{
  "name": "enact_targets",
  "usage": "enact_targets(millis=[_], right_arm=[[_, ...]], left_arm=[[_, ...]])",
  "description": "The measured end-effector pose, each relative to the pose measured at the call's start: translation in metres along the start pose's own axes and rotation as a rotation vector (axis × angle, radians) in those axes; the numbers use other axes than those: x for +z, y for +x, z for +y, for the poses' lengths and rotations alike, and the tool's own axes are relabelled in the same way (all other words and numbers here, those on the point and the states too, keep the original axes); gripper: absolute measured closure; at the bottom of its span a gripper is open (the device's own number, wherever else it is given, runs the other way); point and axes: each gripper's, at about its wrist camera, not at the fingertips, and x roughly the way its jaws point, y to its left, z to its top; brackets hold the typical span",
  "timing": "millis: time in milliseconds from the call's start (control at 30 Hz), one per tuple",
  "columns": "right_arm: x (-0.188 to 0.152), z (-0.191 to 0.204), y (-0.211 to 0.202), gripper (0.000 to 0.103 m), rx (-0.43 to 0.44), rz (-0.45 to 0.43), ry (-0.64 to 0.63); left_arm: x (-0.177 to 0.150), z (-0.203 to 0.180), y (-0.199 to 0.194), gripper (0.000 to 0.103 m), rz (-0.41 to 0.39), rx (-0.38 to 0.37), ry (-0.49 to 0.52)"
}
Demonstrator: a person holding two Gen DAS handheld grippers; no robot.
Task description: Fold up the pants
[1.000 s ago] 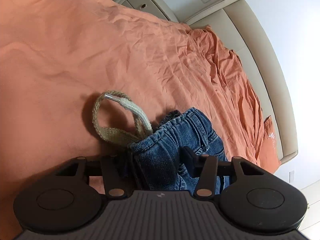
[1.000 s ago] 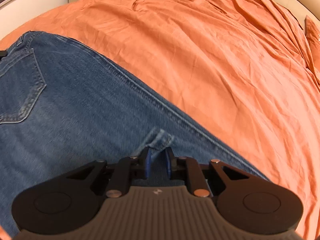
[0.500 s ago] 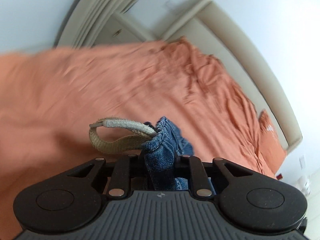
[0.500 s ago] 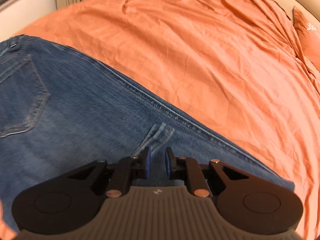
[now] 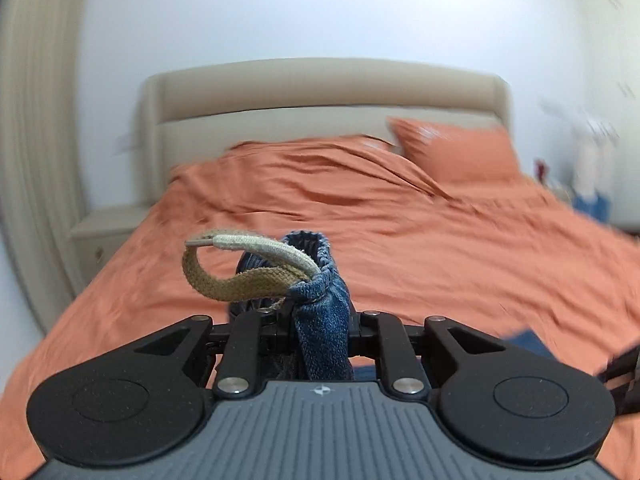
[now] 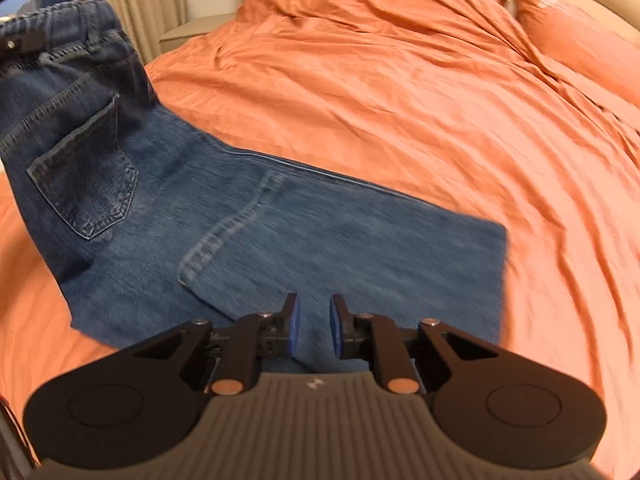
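Observation:
Blue denim pants (image 6: 240, 216) lie on the orange bed, with the waistband end (image 6: 60, 28) lifted at the upper left and a back pocket (image 6: 88, 176) showing. My left gripper (image 5: 320, 320) is shut on the bunched waistband (image 5: 324, 312), held above the bed; a beige drawstring loop (image 5: 240, 268) sticks out to its left. My right gripper (image 6: 313, 320) hovers over the folded leg part with a narrow gap between its blue pads (image 6: 294, 324) and nothing between them.
The orange sheet (image 6: 400, 100) covers the whole bed, wrinkled toward the beige headboard (image 5: 320, 92). An orange pillow (image 5: 456, 152) lies at the head. A nightstand (image 5: 104, 232) and curtains (image 5: 36, 160) stand at the left.
My left gripper closed on the waistband and lifted it off the bed, swinging to face the headboard. My right gripper let go of the denim and drew back; the pants now lie folded.

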Motion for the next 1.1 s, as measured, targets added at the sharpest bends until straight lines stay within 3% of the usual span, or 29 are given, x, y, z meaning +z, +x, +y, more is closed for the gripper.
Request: enact_targets(millis=[200,400,467,600,667,767,900,1000,1100], right_arm=[[-0.034,-0.049,-0.015,0.092,-0.033,0.016,0.078],[-0.071,-0.085,-0.022,0.091,-0.030,0.053,0.142],[-0.081,-0.090,-0.023,0.091,-0.028,0.065,0.148],[-0.092,-0.098,-0.027,0.091,-0.018,0.081,0.151],[-0.091,-0.098,-0.028,0.091,-0.013,0.081,0.146],[-0.083,-0.095,-0.030,0.090,0.007,0.063,0.152],[-0.066,-0.088,-0.037,0.089,0.079,0.010,0.210],[-0.047,-0.081,-0.030,0.079,0.155,-0.018,0.277],[-0.025,-0.073,-0.013,0.079,0.213,-0.041,0.321]], left_arm=[[-0.043,-0.125,0.027,0.082,0.063,-0.076,0.254],[-0.107,-0.184,0.065,0.082,0.264,-0.186,0.320],[-0.113,-0.181,0.070,0.078,0.308,-0.210,0.282],[-0.099,-0.157,0.078,0.039,0.412,-0.383,0.084],[-0.090,-0.144,0.079,0.037,0.450,-0.454,-0.015],[-0.073,-0.128,0.072,0.037,0.445,-0.497,-0.066],[-0.047,-0.091,0.067,0.037,0.400,-0.455,-0.096],[-0.035,-0.055,0.079,0.037,0.373,-0.350,-0.098],[-0.034,-0.022,0.087,0.037,0.369,-0.275,-0.100]])
